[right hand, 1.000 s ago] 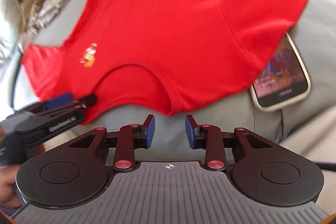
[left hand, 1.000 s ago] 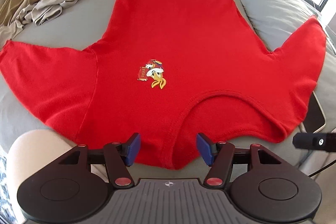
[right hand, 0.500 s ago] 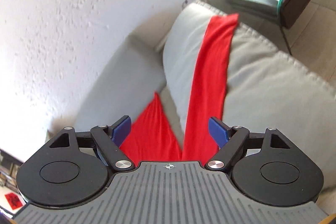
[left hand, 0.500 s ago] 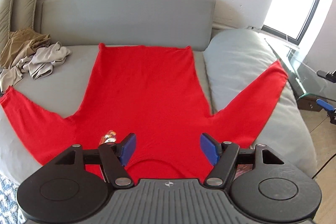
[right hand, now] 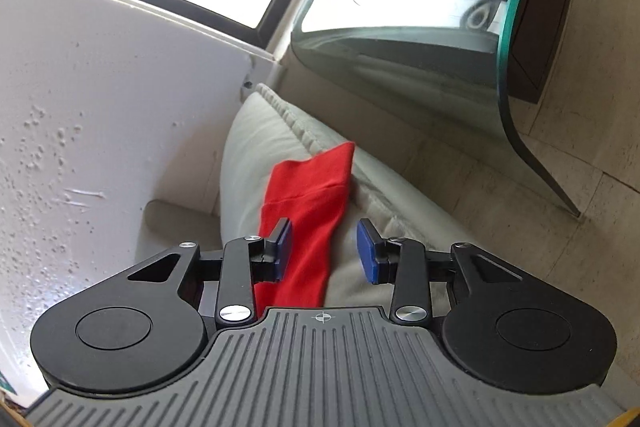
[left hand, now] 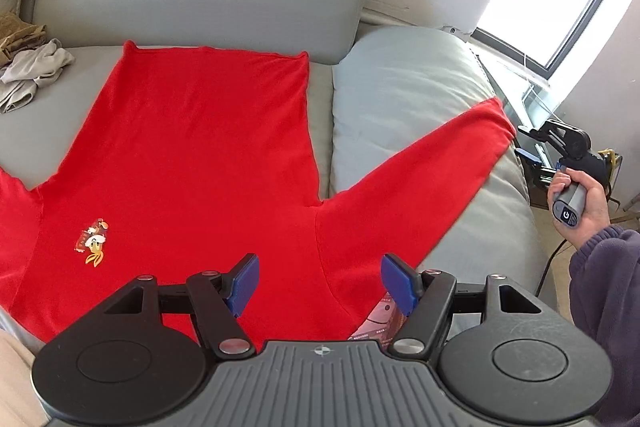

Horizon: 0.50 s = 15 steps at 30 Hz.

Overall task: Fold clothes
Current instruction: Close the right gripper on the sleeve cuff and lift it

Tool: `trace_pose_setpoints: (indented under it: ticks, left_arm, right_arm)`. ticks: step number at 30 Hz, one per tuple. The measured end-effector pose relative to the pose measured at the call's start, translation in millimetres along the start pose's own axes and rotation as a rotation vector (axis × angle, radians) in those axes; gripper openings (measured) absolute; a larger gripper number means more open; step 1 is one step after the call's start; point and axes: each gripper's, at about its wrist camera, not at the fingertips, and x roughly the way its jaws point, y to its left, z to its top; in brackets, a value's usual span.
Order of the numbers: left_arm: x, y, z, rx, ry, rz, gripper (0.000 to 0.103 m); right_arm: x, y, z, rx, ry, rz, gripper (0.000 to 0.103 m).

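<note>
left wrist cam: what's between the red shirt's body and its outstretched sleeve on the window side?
In the left wrist view, only bare grey cushion fills the wedge between the red shirt body and its sleeve.

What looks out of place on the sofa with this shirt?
A phone lies partly under the red shirt near its collar, poking out by the left gripper. One sleeve runs up over the sofa arm instead of lying flat.
</note>
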Motion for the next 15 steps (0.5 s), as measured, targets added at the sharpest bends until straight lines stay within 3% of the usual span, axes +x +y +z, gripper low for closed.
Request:
trace_pose_setpoints:
  ticks: [3, 7, 8, 9, 15]
  left_arm:
    - [11.2, -1.9, -0.5, 0.016, 0.022, 0.0, 0.066]
    - [19.8, 0.6, -1.3, 0.026, 0.038, -0.005, 0.066]
    - [21.0, 2.3, -1.5, 0.022, 0.039, -0.004, 0.066]
    - [21.0, 4.4, -2.0, 0.017, 0.038, -0.007, 0.066]
    - [8.5, 17.6, -6.4, 0.004, 0.013, -0.029, 0.066]
  right_arm:
    - [25.8, -15.7, 7.8, 0.07, 0.009, 0.041, 0.038]
    - [39.7, -20.1, 13.7, 0.071, -0.046, 0.076, 0.03]
    - [39.6, -16.5, 14.0, 0.052, -0.055, 0.067, 0.015]
    - [39.6, -12.9, 14.3, 0.033, -0.063, 0.059, 0.009]
    - [11.2, 37.5, 10.6, -0.176, -0.15, 0.008, 0.007]
